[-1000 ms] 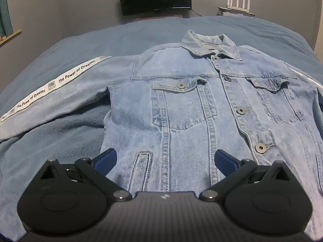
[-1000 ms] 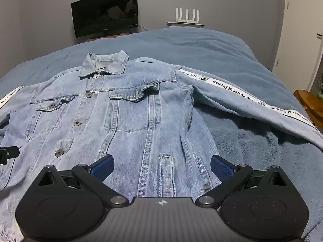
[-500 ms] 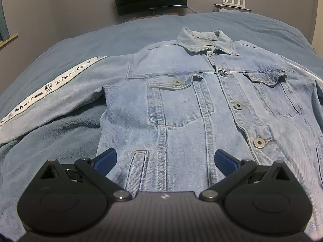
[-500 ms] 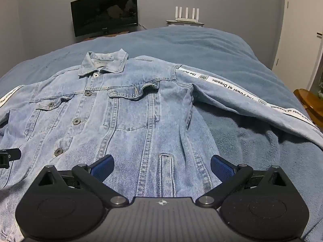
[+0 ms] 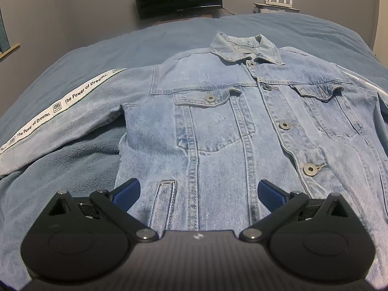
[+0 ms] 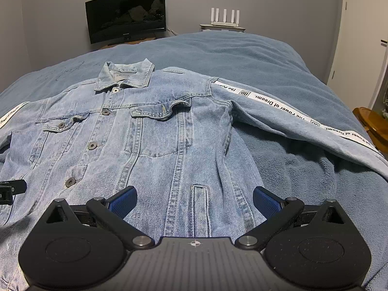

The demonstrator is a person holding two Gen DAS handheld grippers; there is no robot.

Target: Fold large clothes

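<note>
A light blue denim jacket point(image 5: 218, 126) lies front up and buttoned on the bed, collar at the far end; it also shows in the right wrist view point(image 6: 150, 140). Its sleeves spread outward, each with a white printed stripe: the left sleeve point(image 5: 60, 121) and the right sleeve point(image 6: 303, 126). My left gripper point(image 5: 198, 191) is open and empty, above the jacket's lower left panel by the slit pocket. My right gripper point(image 6: 195, 198) is open and empty, above the lower right panel. Part of the left gripper point(image 6: 12, 189) shows at the left edge of the right wrist view.
A blue fleece blanket point(image 6: 242, 55) covers the bed. A dark monitor point(image 6: 126, 14) and a white router point(image 6: 224, 18) stand against the grey far wall. A wooden piece of furniture point(image 6: 373, 126) stands off the bed's right side.
Both grippers have shifted slightly over the jacket's lower part; the jacket sits a little lower and closer in both views. Both jaws have stayed open.
</note>
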